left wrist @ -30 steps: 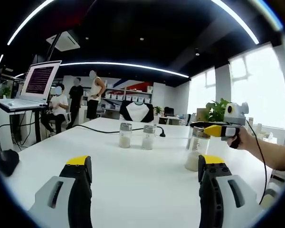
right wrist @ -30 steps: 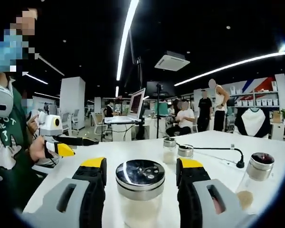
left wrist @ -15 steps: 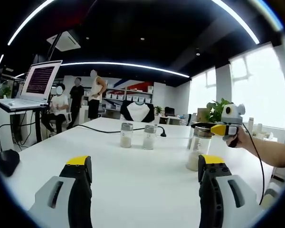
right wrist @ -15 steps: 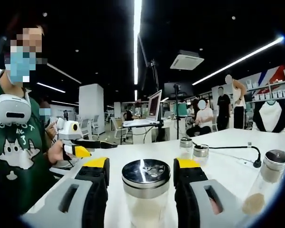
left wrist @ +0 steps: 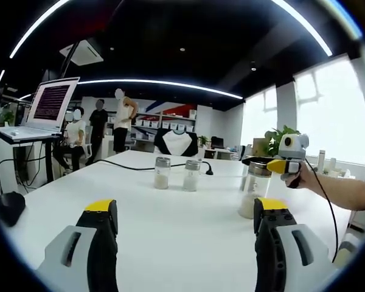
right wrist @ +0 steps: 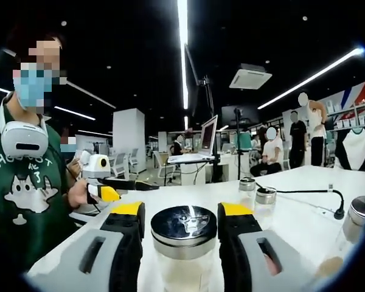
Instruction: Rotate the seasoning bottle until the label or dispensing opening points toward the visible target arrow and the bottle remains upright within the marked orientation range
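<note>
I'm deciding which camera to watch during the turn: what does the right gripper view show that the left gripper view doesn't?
Right gripper view alone: the bottle's shiny lid from above, between that tool's jaws, and the person's green shirt. Left gripper view alone: the plant by the windows, and the left tool open over bare table. Both: the bottle, the two small jars, the laptop, and the people standing behind.
</note>
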A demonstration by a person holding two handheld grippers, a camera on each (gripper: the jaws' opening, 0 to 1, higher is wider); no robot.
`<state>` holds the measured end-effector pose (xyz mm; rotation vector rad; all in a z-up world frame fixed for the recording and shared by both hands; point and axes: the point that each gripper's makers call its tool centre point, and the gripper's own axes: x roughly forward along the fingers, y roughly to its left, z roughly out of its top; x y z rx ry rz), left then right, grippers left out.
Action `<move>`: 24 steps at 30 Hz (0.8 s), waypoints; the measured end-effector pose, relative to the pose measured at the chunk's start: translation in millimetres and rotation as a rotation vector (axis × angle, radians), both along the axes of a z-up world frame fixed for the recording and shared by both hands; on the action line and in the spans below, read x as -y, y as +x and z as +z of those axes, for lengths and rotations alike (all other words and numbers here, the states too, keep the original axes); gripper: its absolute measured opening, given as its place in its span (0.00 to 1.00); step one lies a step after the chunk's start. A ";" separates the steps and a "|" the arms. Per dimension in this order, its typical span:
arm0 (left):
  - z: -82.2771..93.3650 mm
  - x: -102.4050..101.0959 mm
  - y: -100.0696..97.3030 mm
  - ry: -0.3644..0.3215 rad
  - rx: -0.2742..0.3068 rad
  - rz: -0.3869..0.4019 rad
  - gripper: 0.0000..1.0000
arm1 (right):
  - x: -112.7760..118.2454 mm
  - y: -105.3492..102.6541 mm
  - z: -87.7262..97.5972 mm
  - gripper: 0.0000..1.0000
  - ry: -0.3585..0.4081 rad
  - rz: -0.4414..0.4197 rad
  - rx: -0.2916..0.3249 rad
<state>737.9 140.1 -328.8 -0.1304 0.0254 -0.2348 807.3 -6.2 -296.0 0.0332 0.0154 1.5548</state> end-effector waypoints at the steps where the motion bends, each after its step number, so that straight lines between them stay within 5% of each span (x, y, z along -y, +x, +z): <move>1: 0.3 0.5 0.0 0.002 0.003 -0.004 0.98 | -0.4 0.0 -0.3 0.46 -0.003 -0.001 0.001; 24: 5.5 7.3 -2.5 0.048 0.028 -0.023 0.99 | -0.9 0.5 -2.2 0.41 -0.003 -0.009 0.022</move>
